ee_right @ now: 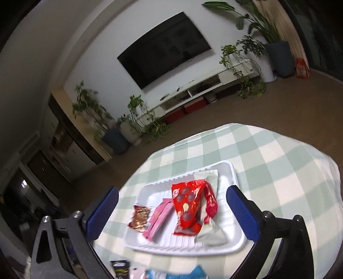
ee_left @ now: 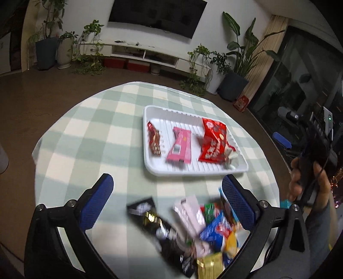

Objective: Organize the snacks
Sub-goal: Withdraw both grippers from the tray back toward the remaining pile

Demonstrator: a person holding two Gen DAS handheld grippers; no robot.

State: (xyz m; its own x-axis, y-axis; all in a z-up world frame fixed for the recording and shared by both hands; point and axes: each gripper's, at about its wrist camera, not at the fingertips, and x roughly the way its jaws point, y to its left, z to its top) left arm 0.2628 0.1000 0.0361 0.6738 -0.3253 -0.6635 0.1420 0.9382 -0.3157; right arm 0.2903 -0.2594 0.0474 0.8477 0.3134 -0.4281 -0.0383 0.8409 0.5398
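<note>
A white tray (ee_left: 150, 169) sits on the checked tablecloth (ee_left: 96, 128). It holds a brown-red bar (ee_left: 154, 139), a pink packet (ee_left: 180, 148), a red bag (ee_left: 212, 141) and a pale wrapper (ee_left: 232, 159). A blurred pile of loose snacks (ee_left: 193, 231) lies nearer, below my left gripper (ee_left: 167, 182), which is open and empty. In the right wrist view, my right gripper (ee_right: 172, 192) hangs open and empty above the tray (ee_right: 233, 178), with the red bag (ee_right: 188, 203) and pink packet (ee_right: 158, 216) seen between its fingers. A hand (ee_left: 308, 171) holds that gripper at the right edge.
The round table's edge drops to a brown floor on all sides. A wall television (ee_left: 156, 15), a low white stand (ee_left: 145, 53) and potted plants (ee_left: 238, 64) stand far behind. A glass door (ee_left: 300, 85) is at the right.
</note>
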